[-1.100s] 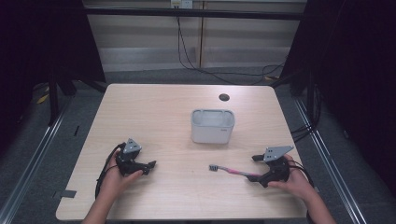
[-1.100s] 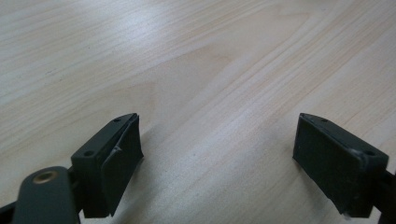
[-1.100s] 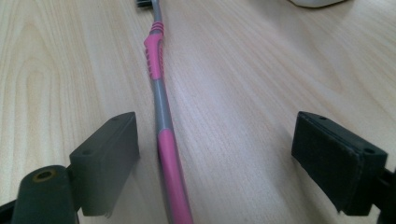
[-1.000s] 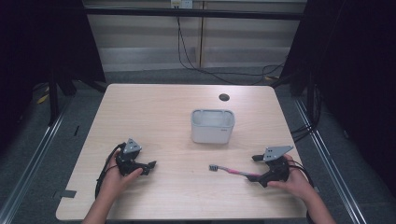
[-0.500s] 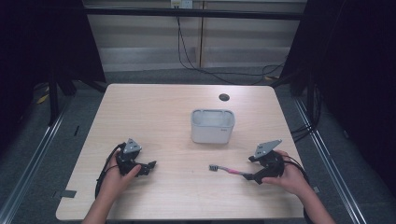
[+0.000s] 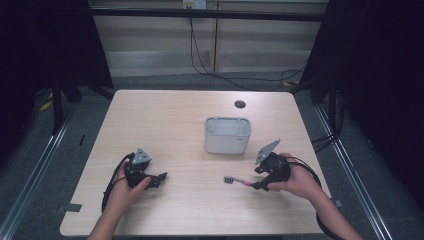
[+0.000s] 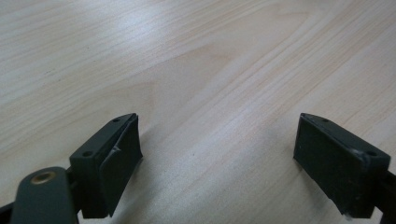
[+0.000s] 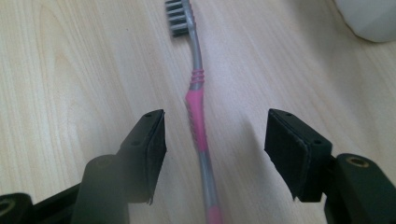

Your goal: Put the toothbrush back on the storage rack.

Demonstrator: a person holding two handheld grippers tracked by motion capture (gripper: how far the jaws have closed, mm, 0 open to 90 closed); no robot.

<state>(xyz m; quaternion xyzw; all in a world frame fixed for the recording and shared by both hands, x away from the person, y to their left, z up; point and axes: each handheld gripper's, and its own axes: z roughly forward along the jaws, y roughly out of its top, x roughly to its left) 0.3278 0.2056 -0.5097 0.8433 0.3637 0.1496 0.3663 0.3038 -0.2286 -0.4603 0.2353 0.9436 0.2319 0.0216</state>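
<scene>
Toothbrush (image 8: pixel 198 121) lies flat on the table (image 8: pixel 70 70) between the right gripper's (image 8: pixel 212 144) jaws, which have just been closing but clear it on both sides, cup (image 6: pixel 227 135) beyond; left gripper (image 7: pixel 219 158) wide open, holding nothing.

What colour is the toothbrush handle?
Pink and grey toothbrush; clearest in the right gripper view.

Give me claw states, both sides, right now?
Left claw: open, nothing between the jaws.
Right claw: open, jaws just closing around the toothbrush handle, pads not yet touching it.
</scene>
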